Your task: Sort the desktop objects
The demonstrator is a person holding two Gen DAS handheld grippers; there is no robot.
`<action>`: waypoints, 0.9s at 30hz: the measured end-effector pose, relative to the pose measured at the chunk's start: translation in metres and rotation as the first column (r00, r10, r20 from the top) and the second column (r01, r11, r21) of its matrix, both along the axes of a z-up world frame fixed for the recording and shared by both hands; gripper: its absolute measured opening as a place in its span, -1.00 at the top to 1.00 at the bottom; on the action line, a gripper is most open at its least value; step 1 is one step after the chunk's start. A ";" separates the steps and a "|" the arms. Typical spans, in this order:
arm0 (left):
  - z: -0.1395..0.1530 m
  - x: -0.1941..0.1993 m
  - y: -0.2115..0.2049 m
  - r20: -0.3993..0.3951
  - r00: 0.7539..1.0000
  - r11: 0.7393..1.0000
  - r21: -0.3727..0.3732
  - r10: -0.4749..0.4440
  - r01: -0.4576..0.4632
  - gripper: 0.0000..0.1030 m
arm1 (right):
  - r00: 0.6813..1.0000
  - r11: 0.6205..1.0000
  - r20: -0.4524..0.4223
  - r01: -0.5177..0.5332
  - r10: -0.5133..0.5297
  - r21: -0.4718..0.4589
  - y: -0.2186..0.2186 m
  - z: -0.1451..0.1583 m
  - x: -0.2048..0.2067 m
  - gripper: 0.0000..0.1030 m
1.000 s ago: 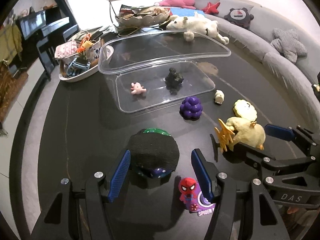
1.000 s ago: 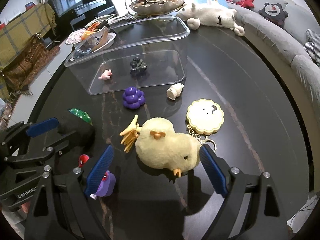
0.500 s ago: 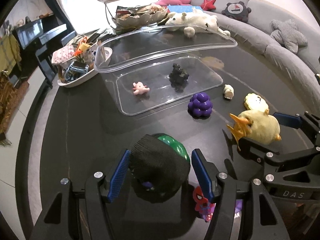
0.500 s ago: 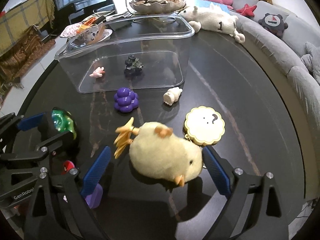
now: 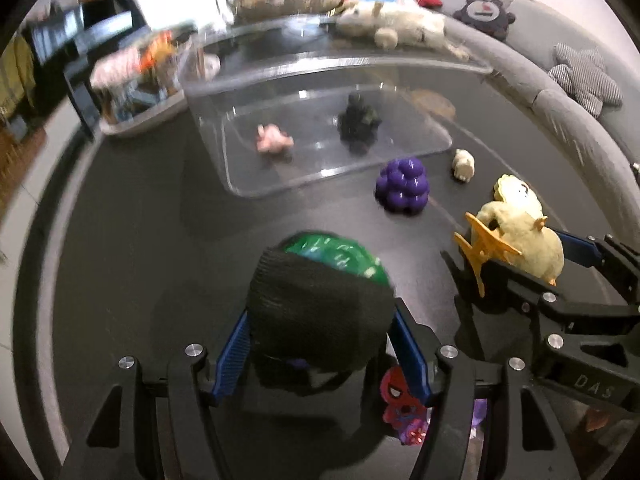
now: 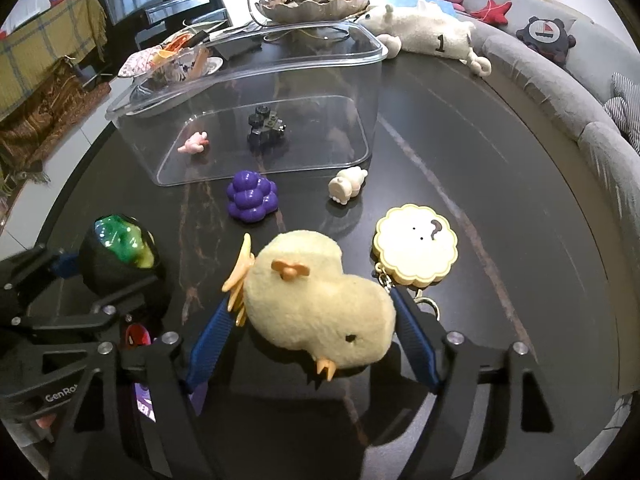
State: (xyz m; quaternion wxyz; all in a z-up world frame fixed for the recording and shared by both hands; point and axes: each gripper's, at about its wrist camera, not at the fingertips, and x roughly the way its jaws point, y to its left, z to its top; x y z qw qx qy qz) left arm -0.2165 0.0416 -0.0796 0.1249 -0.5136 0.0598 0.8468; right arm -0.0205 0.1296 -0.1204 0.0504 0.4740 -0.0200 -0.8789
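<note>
My left gripper [image 5: 320, 344] is shut on a black knitted pouch with a green shiny ball inside [image 5: 316, 304], held above the dark table; it also shows in the right wrist view [image 6: 120, 256]. My right gripper [image 6: 304, 332] is shut on a yellow plush chick [image 6: 316, 300], lifted off the table, also seen in the left wrist view [image 5: 520, 240]. A clear plastic bin [image 6: 256, 92] stands ahead, holding a pink figure [image 6: 194, 143] and a black toy vehicle [image 6: 266, 128].
On the table lie purple toy grapes [image 6: 252, 196], a small cream figure [image 6: 346, 185], a cookie-shaped keychain [image 6: 416, 250] and a Spider-Man figure [image 5: 400, 396]. A white plush [image 6: 428, 36], a tray of clutter [image 6: 176, 60] and a grey sofa [image 6: 560, 80] lie beyond.
Both grippers closed on their objects and lifted them: the left raised the pouch with the ball, the right raised the chick. Both moved toward the bin.
</note>
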 end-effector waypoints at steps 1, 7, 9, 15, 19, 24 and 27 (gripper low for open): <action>-0.001 -0.001 -0.001 0.005 1.000 1.000 0.012 0.004 -0.004 -0.20 | 1.000 1.000 0.000 -0.001 0.001 0.001 0.000 0.000 0.000 -0.45; 0.004 -0.004 -0.004 -0.023 0.999 0.999 0.032 0.039 -0.038 -0.14 | 1.000 1.000 0.006 -0.004 0.005 -0.015 -0.001 0.001 0.001 -0.45; 0.006 -0.004 -0.006 -0.036 0.997 0.997 0.038 0.064 -0.063 -0.13 | 1.000 1.000 0.008 -0.003 0.004 -0.020 0.000 0.001 0.001 -0.45; 0.019 0.001 -0.008 -0.068 0.994 0.996 0.047 0.081 -0.077 -0.12 | 1.000 0.999 0.008 -0.003 0.003 -0.043 0.001 0.004 0.002 -0.45; 0.026 0.008 -0.003 -0.088 0.995 0.998 0.042 0.044 -0.040 -0.12 | 1.000 0.998 -0.003 0.004 -0.004 -0.055 0.001 0.009 0.003 -0.45; 0.032 0.015 0.001 -0.095 0.995 0.999 0.037 0.023 -0.020 -0.12 | 0.999 0.999 -0.032 0.013 -0.015 -0.051 0.003 0.022 0.008 -0.45; 0.038 0.020 0.002 -0.109 0.994 0.999 0.028 0.018 -0.015 -0.12 | 0.999 0.999 -0.043 0.015 -0.017 -0.044 0.002 0.028 0.011 -0.45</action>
